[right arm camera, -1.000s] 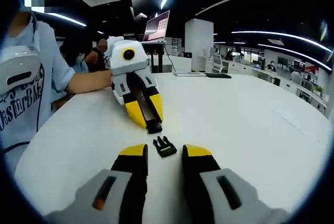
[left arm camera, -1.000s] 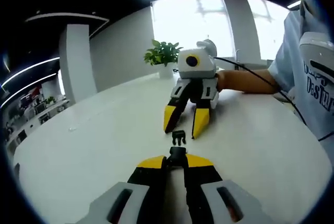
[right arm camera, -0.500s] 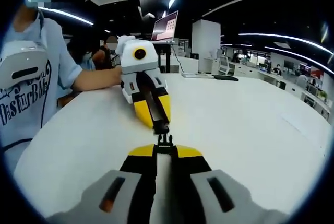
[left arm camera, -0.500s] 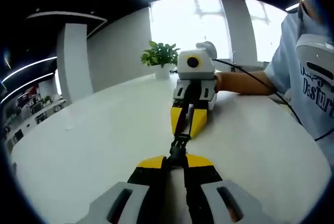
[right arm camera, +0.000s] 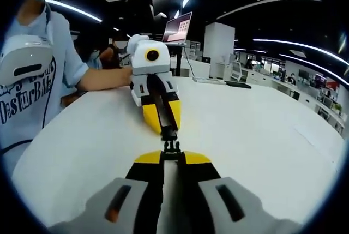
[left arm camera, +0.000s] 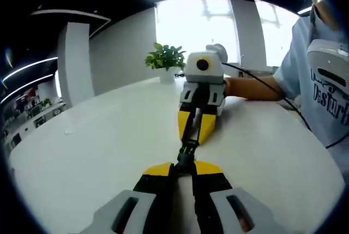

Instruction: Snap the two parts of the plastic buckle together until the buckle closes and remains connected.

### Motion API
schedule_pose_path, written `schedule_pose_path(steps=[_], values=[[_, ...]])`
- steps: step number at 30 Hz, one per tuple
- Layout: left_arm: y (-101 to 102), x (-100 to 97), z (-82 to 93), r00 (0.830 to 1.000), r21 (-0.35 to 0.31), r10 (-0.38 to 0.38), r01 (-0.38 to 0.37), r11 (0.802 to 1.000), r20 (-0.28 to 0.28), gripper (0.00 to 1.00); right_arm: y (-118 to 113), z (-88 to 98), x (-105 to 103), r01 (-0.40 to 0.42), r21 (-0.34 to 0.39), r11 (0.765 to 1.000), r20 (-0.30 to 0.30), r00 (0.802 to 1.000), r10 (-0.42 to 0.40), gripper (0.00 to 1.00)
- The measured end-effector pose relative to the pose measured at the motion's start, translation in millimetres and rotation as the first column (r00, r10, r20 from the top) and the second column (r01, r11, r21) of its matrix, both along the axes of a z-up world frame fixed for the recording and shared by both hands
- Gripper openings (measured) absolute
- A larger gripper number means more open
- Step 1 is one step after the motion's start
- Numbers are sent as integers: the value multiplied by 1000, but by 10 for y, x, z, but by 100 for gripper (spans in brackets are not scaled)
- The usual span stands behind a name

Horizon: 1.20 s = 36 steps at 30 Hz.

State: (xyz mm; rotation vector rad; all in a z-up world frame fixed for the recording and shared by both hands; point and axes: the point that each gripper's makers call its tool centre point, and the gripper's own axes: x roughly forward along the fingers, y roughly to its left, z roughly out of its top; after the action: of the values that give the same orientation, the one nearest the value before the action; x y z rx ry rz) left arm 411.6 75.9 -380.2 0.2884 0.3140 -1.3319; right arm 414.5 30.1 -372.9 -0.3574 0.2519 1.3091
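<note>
We have both halves of the black plastic buckle picked up and brought nose to nose over the white table. The left gripper has its yellow-tipped jaws together, clamped on one buckle part, which juts out just ahead of the tips. In the left gripper view the right gripper comes in from straight ahead, jaws drawn in on the other buckle part, and the two pieces meet in the short gap between the opposing tips. In the right gripper view the pronged buckle part sits pinched between that gripper's own tips, just ahead of them, with its prongs pointing away; the left gripper faces it from ahead and its part touches or nearly touches the prongs. Our judgement: grasping and alignment are done, and insertion is at its start or under way. We cannot tell from either view whether the prongs have entered the socket, nor whether the latch has caught. Still to do, as we read it: push the halves fully together along their common line until they lock, then check that they hold. The buckle itself is small, dark and glossy-looking, narrow next to the jaws; detail of the socket half is too small to make out. Both parts are in view and held off the table surface, or just above it.
</note>
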Motion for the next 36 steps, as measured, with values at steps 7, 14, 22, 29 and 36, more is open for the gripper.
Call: schedule_pose_path(steps=[7,14,22,29,36], values=[[1,-4,-1,1000,-5,-7,7,1000,-7,11,12,41,-11,-12,20,1000,1,1000,12,13],[-12,-41,-12,999,-16,-30,29,999,-32,11,17,18,-20,-22,14,1000,2,1000,22,13],[-22,-51,-10,999,-19,-39,38,999,-25,11,36,25,-47,-36,22,999,2,999,36,13],[-36,-77,-3,997,-20,-75,75,997,21,11,51,9,-68,-53,14,999,13,999,53,12],[-45,-113,0,994,-24,-108,109,994,34,11,80,-10,-109,-79,9,997,24,997,79,12]])
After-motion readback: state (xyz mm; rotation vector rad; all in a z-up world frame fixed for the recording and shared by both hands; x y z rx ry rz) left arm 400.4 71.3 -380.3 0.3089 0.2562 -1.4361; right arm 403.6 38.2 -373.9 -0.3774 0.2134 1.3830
